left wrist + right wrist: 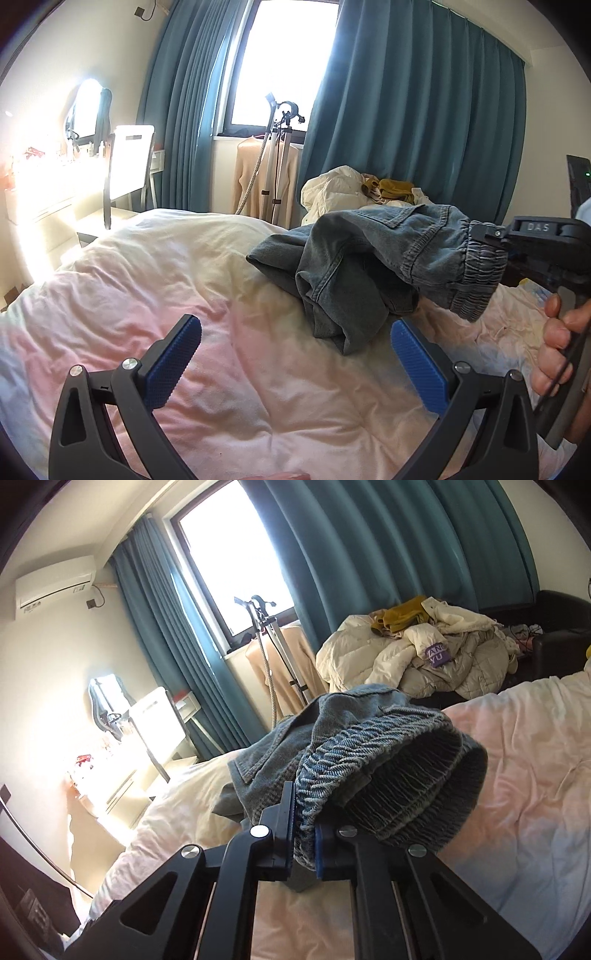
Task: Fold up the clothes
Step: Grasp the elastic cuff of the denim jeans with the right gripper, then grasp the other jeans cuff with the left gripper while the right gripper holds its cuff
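Jeans (369, 746), one pair, clamped at waistband by right gripper (304, 834); left gripper (295, 354) gapes wide, empty

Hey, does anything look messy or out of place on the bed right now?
Yes. The grey-blue denim trousers hang crumpled from the right tongs, shut on the elastic waistband, legs bunched on the pale pink duvet. The left tongs are open, holding nothing. Behind, cream padded jackets lie heaped unfolded.

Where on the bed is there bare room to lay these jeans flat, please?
The duvet is bare from the open left gripper to the bed's far edge, left of the jeans held by the right gripper. The clothes pile crowds the far right.
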Tool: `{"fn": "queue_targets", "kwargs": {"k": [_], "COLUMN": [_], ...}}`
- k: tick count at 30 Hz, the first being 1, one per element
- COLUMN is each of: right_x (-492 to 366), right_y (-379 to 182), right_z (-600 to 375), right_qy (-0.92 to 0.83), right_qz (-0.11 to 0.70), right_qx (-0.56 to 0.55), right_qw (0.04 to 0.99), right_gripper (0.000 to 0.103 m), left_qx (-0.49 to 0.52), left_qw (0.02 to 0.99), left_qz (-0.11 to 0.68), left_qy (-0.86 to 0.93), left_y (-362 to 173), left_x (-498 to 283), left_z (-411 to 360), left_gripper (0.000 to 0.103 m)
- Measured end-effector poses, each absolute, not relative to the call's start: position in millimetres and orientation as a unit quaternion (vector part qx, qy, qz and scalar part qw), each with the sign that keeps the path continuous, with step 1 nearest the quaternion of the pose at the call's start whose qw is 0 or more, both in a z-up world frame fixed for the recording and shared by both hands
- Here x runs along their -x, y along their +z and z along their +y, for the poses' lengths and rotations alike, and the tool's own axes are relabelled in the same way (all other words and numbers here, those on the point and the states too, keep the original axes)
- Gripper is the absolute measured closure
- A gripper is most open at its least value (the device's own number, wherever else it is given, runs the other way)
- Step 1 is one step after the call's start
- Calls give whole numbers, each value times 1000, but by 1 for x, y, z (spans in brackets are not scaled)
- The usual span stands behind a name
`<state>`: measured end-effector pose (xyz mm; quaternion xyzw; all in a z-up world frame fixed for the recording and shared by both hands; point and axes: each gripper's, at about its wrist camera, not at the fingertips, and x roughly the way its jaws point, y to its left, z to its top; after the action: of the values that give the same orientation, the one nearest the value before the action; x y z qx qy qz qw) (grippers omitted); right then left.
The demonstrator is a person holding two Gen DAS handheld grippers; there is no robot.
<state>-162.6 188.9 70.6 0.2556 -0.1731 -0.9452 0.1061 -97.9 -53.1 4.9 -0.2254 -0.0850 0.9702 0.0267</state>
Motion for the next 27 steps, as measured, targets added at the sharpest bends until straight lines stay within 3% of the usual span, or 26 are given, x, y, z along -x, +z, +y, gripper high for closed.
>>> {"fn": "queue_targets", "kwargs": {"k": [6, 13, 21, 27], "right_x": [86, 17, 15, 13], "right_y": [90, 51, -37, -40], "right_z": [192, 202, 211, 209], "right_qy": [-943, -925, -870, -868], "right_qz": [-165, -187, -281, -248], "right_qx": [-259, -298, -366, -389], "right_qw": [129, 144, 175, 181], "right_gripper": [97, 97, 96, 92], "left_qx": [219, 208, 228, 246], "left_qw": [30, 50, 77, 79], "left_qz": [-89, -76, -30, -14], "left_qy": [971, 974, 970, 966], "left_y": [14, 22, 12, 3], "left_x": [83, 54, 42, 41], "left_z": [-52, -41, -11, -1], "left_gripper": [0, 0, 0, 0]}}
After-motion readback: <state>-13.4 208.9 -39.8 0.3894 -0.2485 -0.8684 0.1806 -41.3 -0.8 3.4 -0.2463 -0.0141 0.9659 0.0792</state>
